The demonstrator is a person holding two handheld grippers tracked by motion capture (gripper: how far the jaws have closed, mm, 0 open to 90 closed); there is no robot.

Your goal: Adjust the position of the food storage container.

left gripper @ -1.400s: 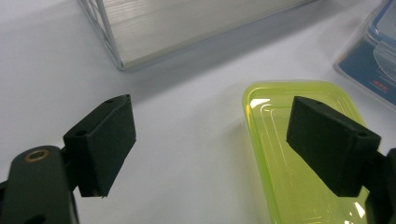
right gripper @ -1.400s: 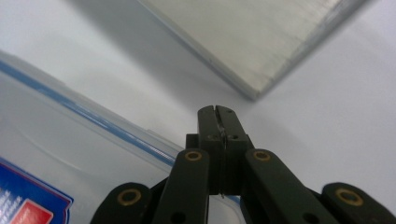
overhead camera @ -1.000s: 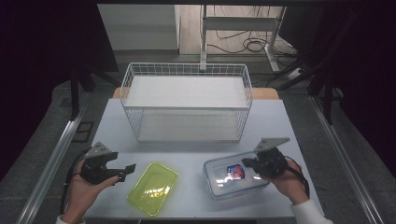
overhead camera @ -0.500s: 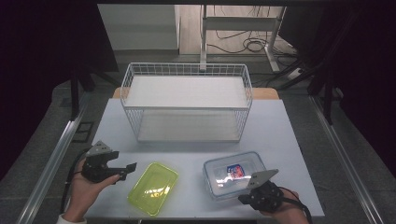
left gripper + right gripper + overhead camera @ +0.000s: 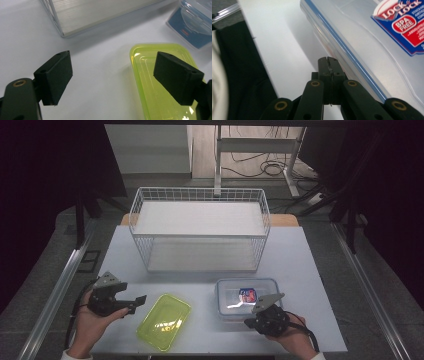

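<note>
1. The right claw (image 5: 248, 322) has its jaws pressed flat together with nothing between them. In the right gripper view (image 5: 327, 60) the tips sit low on the worktop (image 5: 310, 270), just beside the near long wall of the clear rectangular plastic container with a blue-edged lid and a red-and-blue label (image 5: 246, 298). With the jaws together it can only push or pry; a push along that wall would likely slide the light box towards the white wire basket (image 5: 200, 232) instead of lifting anything.

2. If the tips are meant to catch a lid flap, the risk is that they slip under the blue rim (image 5: 352, 56) and skate off the smooth plastic, tipping the container or jolting it sideways.

3. The left claw (image 5: 139, 302) is spread wide and empty, hanging just above the worktop at the near left edge of the translucent yellow-green rectangular plastic lid (image 5: 164, 321). In the left gripper view one pad (image 5: 178, 77) overlaps that lid (image 5: 150, 82) while the other (image 5: 56, 75) stands over bare worktop. Closing from here may pinch only the thin rim, so the piece could flex and spring free.

4. The two plastic pieces lie near each other at the front of the worktop; a shove on one might knock the other.
</note>
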